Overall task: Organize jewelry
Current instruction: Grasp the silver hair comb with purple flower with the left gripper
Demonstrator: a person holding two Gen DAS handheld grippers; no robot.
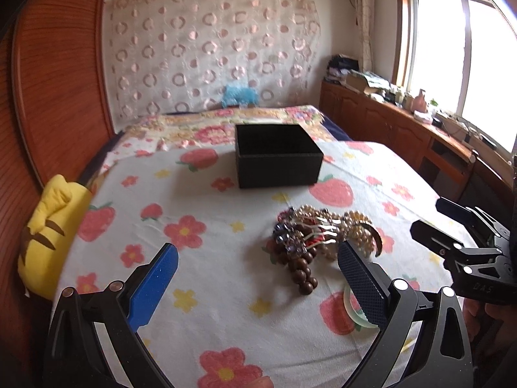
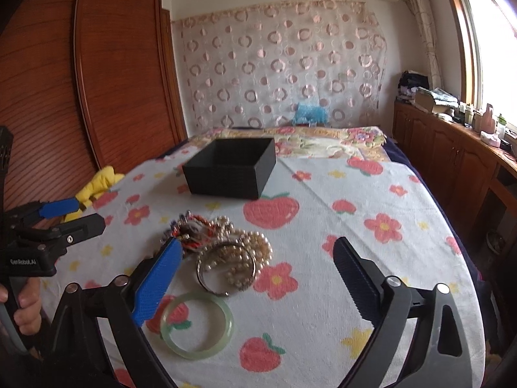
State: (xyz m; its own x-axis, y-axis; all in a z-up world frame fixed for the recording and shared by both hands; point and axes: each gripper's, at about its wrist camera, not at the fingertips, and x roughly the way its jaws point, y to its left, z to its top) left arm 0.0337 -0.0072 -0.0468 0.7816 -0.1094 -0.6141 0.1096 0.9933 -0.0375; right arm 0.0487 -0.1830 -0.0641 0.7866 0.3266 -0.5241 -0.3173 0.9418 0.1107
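Note:
A pile of jewelry (image 1: 318, 231) lies on the flowered bedsheet: pearl strands (image 2: 248, 242), a brown bead bracelet (image 1: 302, 271), a metal bangle (image 2: 226, 270) and a pale green jade bangle (image 2: 197, 325). An open black box (image 1: 278, 155) stands behind the pile; it also shows in the right wrist view (image 2: 231, 169). My left gripper (image 1: 258, 258) is open and empty just in front of the pile. My right gripper (image 2: 258, 255) is open and empty over the pile's right side. The jade bangle is half hidden by my left gripper's right finger (image 1: 358, 287).
A yellow plush (image 1: 48, 236) lies at the bed's left edge by the wooden wardrobe (image 2: 80, 80). Wooden cabinets (image 1: 404, 135) with clutter run under the window on the right. A folded floral blanket (image 2: 323, 140) lies behind the box.

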